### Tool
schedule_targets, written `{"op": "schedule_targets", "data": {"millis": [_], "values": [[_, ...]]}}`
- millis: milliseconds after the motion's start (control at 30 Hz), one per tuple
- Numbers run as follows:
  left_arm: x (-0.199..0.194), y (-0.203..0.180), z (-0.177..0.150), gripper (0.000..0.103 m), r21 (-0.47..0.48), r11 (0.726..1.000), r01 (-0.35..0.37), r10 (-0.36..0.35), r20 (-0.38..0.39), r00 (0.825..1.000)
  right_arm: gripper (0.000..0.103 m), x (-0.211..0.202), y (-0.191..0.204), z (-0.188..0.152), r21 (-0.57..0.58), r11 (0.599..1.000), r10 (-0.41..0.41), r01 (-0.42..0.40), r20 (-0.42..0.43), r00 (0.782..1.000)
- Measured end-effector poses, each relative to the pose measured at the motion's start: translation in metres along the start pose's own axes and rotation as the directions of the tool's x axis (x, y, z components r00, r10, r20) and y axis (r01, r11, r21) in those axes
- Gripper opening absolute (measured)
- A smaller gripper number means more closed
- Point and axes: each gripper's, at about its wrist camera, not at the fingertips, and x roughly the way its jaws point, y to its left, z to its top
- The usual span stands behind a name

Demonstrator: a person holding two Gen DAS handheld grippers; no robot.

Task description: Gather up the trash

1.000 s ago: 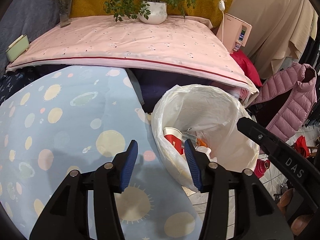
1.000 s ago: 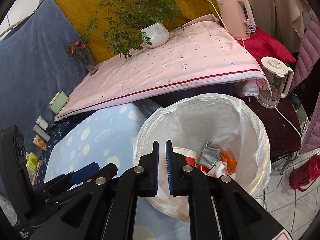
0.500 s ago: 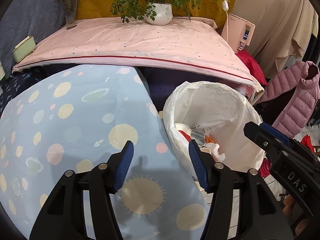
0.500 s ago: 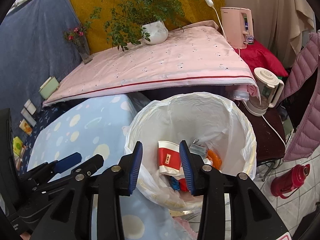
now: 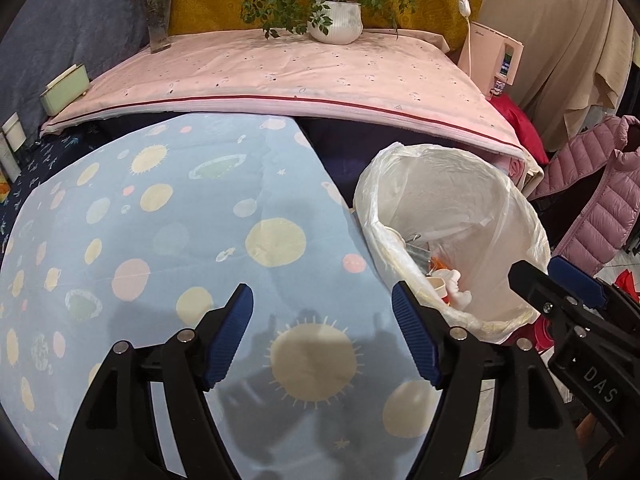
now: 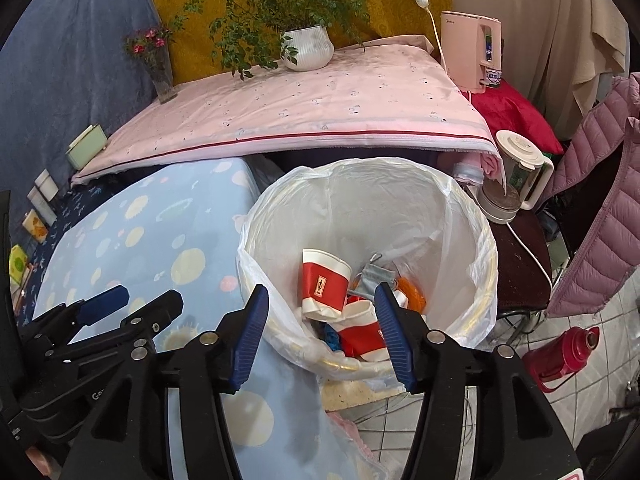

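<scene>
**Both grippers spread over cloth and bin, nothing held**

Left wrist view: left gripper (image 5: 322, 332) at lower centre, jaws wide apart after just opening further, nothing between the blue pads (image 5: 228, 336). Beneath them only the pale blue tablecloth (image 5: 168, 216) with its sun and planet print, filling the left and middle of the frame. To the right of centre, a trash bin (image 5: 516, 216) lined with a white plastic bag, standing just beside the cloth's edge; inside, low down, scraps of orange and white litter (image 5: 448, 280), mostly hidden by the rim. At the right edge, the right gripper (image 5: 560, 292) poking in over the bin's near rim. Across the top, a pink cloth (image 5: 304, 76) with a red stripe, bearing a white plant pot (image 5: 336, 22) and a vase of flowers (image 5: 158, 28). Far right, a pink puffer jacket (image 5: 596, 200).

Right wrist view: right gripper (image 6: 322, 332) at lower centre, jaws parted after just opening, empty, hanging above the bin's near rim. Trash bin (image 6: 476, 240) in mid-frame, open mouth upward. In it, a red and white paper cup (image 6: 324, 284) lying tilted, a second one (image 6: 360, 332) below it between the pads in the picture, a grey wrapper (image 6: 372, 276) and something orange (image 6: 412, 290) to the right. Left gripper (image 6: 132, 300) at lower left, over the blue tablecloth (image 6: 160, 224). At right, a glass kettle (image 6: 516, 176) on a dark stand; a red thermos (image 6: 560, 356) on the tiled floor at lower right.
</scene>
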Motion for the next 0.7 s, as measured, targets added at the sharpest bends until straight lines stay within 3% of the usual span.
{"op": "schedule_targets", "data": {"millis": [233,400,533,700], "values": [[0.002,0.003,-0.017,0.077,0.002,0.999,-0.032,0.032,0.002,0.999,0.066,-0.001,0.001,-0.014,0.000,0.999,-0.044,0.044,-0.008,0.999],[-0.001,0.004,-0.024,0.083,0.002,0.998,-0.062,0.062,0.024,0.998,0.084,-0.001,-0.002,-0.024,0.001,0.998,-0.066,0.066,-0.021,0.998],[-0.003,0.003,-0.026,0.088,-0.003,0.998,-0.067,0.067,0.026,0.997,0.091,-0.004,0.000,-0.027,-0.028,0.997,-0.072,0.072,-0.019,0.997],[-0.004,0.001,-0.028,0.092,-0.001,0.997,-0.075,0.075,0.032,0.997,0.091,-0.007,-0.002,-0.030,-0.040,0.995,-0.091,0.090,-0.016,0.996]]}}
